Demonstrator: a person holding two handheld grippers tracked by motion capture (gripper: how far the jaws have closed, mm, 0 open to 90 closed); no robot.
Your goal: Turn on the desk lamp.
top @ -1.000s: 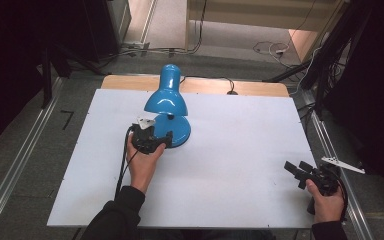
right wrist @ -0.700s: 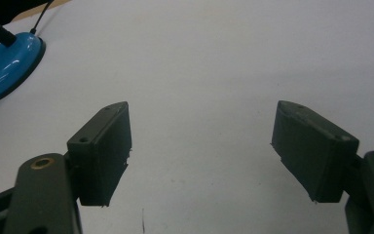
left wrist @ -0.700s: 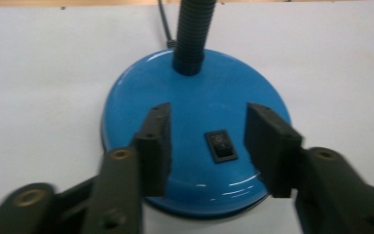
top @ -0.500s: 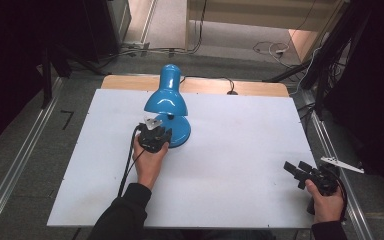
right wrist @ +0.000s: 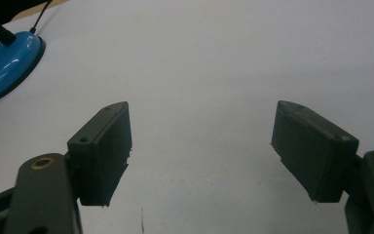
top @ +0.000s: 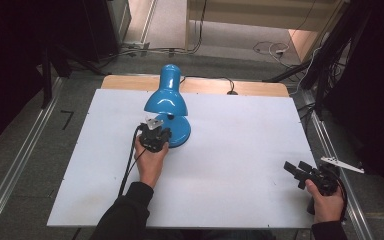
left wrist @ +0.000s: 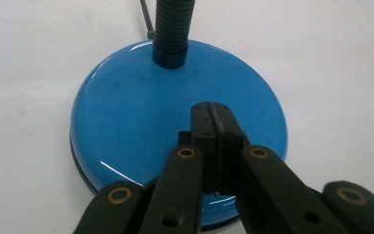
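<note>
the left gripper (left wrist: 213, 127), jaws clenched together, hovers over the round base of the glossy blue desk lamp (top: 168, 107) mid-table; likely about to press its switch. right gripper (top: 300, 171) rests released, well apart.

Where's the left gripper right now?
In the high view, the left gripper is left of centre on the white table, its closed jaws over the blue lamp's base.
</note>
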